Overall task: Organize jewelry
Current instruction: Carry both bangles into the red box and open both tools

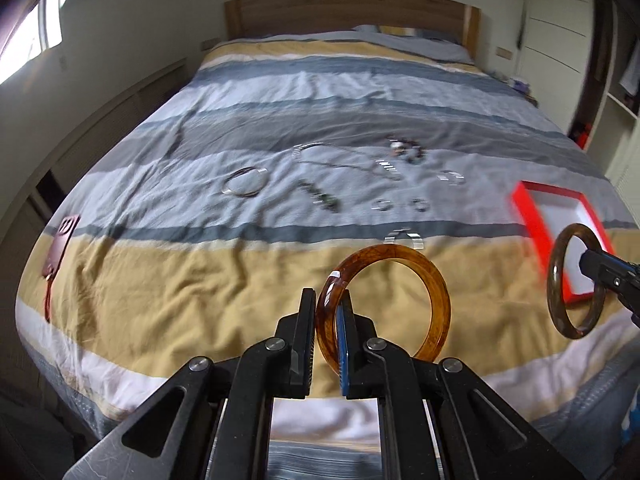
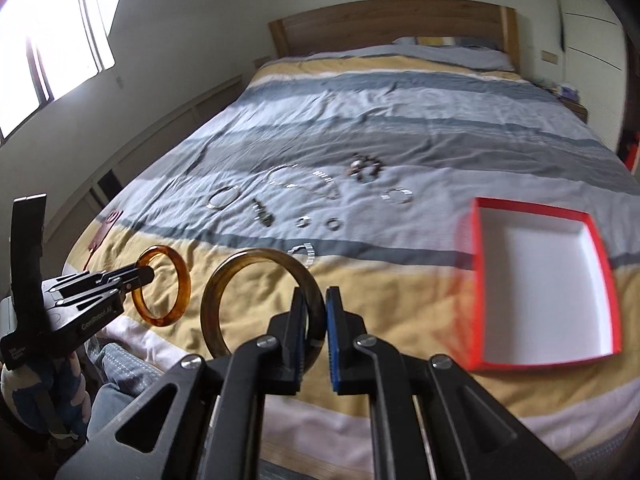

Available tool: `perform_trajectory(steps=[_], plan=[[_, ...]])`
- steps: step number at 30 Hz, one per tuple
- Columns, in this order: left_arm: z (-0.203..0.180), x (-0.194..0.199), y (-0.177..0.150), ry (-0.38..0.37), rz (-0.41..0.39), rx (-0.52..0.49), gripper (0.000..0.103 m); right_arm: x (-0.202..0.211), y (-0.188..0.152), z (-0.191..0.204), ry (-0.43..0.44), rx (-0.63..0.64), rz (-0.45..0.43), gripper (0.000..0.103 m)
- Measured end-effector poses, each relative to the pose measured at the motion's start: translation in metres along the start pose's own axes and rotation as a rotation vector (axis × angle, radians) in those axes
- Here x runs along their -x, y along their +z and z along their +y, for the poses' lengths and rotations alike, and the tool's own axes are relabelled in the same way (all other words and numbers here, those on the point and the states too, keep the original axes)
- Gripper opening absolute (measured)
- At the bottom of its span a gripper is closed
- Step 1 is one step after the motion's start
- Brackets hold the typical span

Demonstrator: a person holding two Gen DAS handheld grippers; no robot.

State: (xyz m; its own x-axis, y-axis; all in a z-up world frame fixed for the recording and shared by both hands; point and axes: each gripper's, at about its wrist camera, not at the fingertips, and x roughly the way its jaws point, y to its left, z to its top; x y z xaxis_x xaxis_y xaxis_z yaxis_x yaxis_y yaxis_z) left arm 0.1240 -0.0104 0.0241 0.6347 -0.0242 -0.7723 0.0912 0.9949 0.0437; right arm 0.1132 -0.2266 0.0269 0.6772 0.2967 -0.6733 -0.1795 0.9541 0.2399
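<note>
Amber, shiny, hard round bangle (image 1: 384, 304) is pinched by its rim in the left gripper (image 1: 326, 320). Right gripper (image 2: 316, 320) pinches a brown-green bangle (image 2: 260, 300), left of the red box (image 2: 544, 284). Both look stiff, slippery.

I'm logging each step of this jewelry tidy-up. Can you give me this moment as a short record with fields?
left gripper: shut on amber bangle, lifted off the bed
right gripper: shut on olive-brown bangle, also lifted
red box: open, white inside, nothing in it
bedspread: silver bangles, rings, chains lie loose
</note>
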Motion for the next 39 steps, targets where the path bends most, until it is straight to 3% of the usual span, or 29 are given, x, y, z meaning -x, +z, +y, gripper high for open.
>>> perform_trajectory(steps=[6, 11, 17, 26, 39], plan=[[-0.099, 0.006, 0.021, -0.119, -0.006, -0.114, 0.009, 0.041, -0.009, -0.089, -0.104, -0.092, -0.048, 0.009], [-0.189, -0.013, 0.039, -0.199, 0.017, -0.209, 0.009, 0.049, -0.013, -0.151, -0.191, -0.124, -0.045, 0.009], [-0.266, -0.062, 0.052, -0.212, 0.069, -0.282, 0.009, 0.033, -0.007, -0.206, -0.275, -0.107, -0.030, 0.009], [-0.307, -0.132, 0.040, -0.178, 0.180, -0.349, 0.009, -0.019, -0.019, -0.245, -0.338, -0.002, 0.080, 0.009], [-0.311, -0.145, 0.021, -0.125, 0.209, -0.381, 0.012, -0.047, -0.034, -0.239, -0.398, 0.109, 0.190, 0.010]])
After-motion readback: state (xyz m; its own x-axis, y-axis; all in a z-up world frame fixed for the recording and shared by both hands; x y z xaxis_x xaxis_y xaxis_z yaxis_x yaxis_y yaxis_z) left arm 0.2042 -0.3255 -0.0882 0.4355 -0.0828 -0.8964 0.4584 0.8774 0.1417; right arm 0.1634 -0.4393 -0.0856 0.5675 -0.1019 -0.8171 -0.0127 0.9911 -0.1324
